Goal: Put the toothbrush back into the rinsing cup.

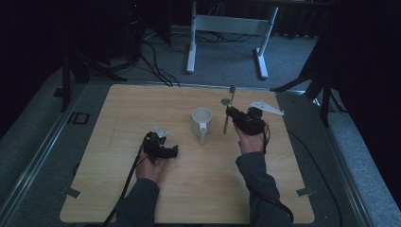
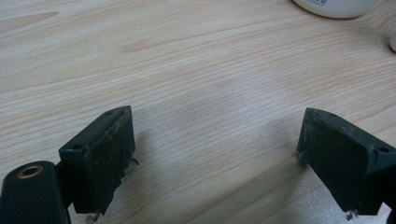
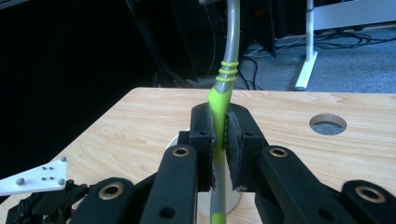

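Observation:
A white mug (image 1: 202, 124) stands mid-table, its handle toward the person. Just right of it my right gripper (image 1: 231, 113) is shut on a toothbrush (image 1: 227, 120) with a green and grey handle, held nearly upright. In the right gripper view the pads clamp the green part of the toothbrush (image 3: 224, 91), the grey neck rises out of the top, and the mug (image 3: 229, 198) shows below the right gripper (image 3: 219, 122). My left gripper (image 1: 171, 151) rests on the wood left of the mug. Its jaws stand wide open around bare table (image 2: 215, 140), with the mug (image 2: 338, 5) at the far edge.
A round cable hole (image 3: 328, 123) sits in the tabletop (image 1: 142, 109) beyond the right gripper. Behind the table are a white desk frame (image 1: 227, 28), floor cables (image 1: 156, 66) and dark stand legs at both back corners. The left gripper (image 3: 42, 200) lies low to the left.

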